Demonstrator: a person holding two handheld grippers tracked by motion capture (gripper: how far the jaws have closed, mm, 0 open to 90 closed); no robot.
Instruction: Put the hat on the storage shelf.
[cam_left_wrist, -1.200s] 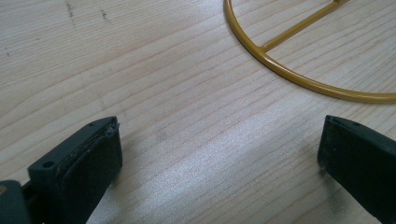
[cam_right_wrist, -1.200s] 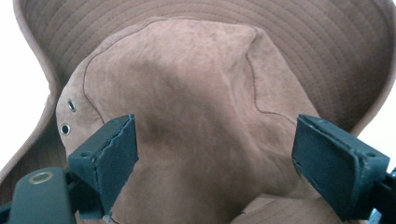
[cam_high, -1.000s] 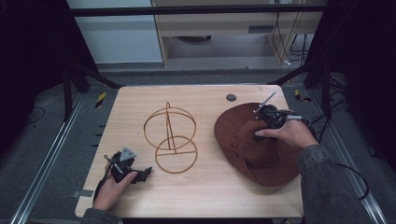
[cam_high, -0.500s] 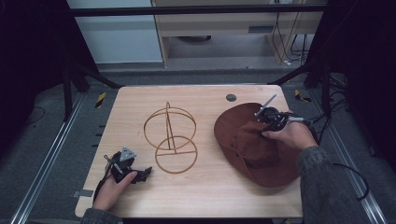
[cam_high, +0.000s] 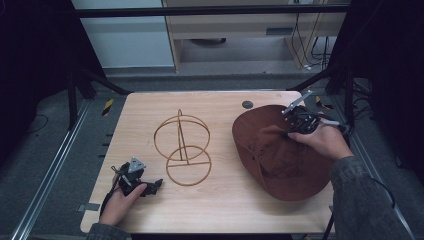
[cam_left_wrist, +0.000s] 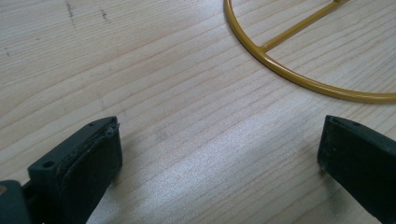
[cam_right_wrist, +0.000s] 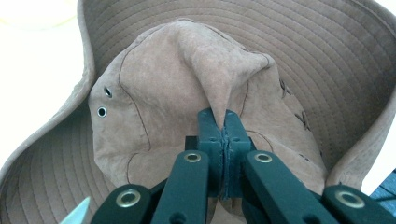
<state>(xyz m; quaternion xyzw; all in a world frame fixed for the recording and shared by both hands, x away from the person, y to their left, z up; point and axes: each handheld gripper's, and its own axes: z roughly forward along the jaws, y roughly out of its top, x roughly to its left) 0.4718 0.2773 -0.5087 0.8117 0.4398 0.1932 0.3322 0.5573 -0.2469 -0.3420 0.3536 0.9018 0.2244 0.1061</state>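
- Wooden table (cam_high: 220, 200), light grain; small dark round disc (cam_high: 247, 104) near far edge, just beside hat brim
- Brown hat (cam_high: 280, 155), wide stitched brim, on table's right half; crown faces up, crumpled; two metal eyelets (cam_right_wrist: 104, 101) on crown side
- R gripper (cam_high: 289, 134) in person's right hand (cam_high: 325, 142), over hat's far side; jaws clenched on a fold of crown fabric, seen close in right gripper view (cam_right_wrist: 223, 122); fold pulled up into a ridge
- Gold wire stand (cam_high: 182, 147), two rings w/ upright hoop, mid-table, well apart from hat
- L gripper (cam_high: 159, 184) in left hand (cam_high: 120, 200), resting low at near-left of table; jaws spread wide, nothing between, bare wood only
- Stand's ring runs just beyond L jaw tips in left gripper view (cam_left_wrist: 299, 77); not touching
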